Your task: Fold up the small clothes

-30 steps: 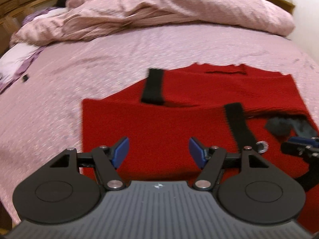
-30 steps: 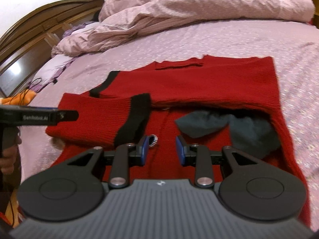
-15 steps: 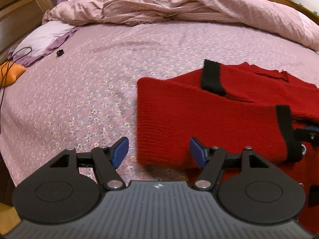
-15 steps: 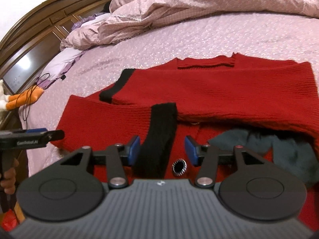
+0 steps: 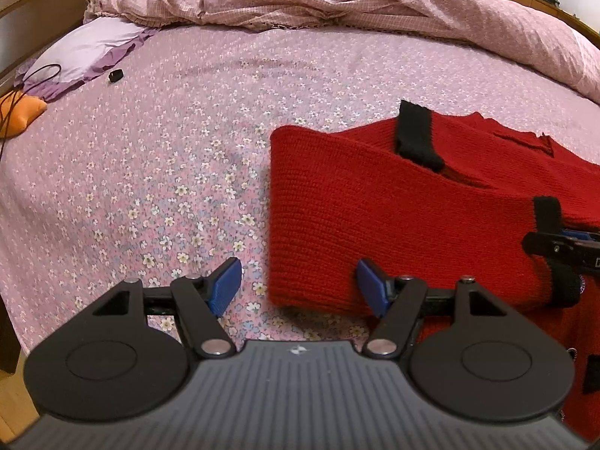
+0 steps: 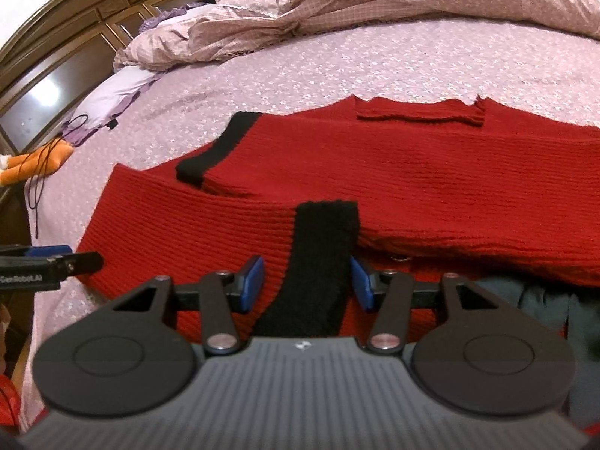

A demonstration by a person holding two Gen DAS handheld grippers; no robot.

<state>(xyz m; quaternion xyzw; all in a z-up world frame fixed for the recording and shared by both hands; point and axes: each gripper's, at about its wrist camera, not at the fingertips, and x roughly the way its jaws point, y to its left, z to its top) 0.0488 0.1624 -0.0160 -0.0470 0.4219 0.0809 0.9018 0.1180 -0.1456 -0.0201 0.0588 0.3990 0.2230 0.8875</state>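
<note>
That red knit cardigan (image 6: pixel 412 172) lying flat on the bed (image 5: pixel 180 142) looks soft, floppy and kinda thick, so I'd pinch the folded sleeve's black cuff (image 6: pixel 318 247) sitting between the half-open right claw (image 6: pixel 307 283), while the wide, empty left claw (image 5: pixel 298 287) takes its fold edge.

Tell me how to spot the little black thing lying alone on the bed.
Start at the big pink flowered bed sheet, then look toward its far left corner where the pale purple pillow lies. Just beside the pillow's edge sits the small black object, the only dark speck on the sheet, apart from the red sweater.
</note>
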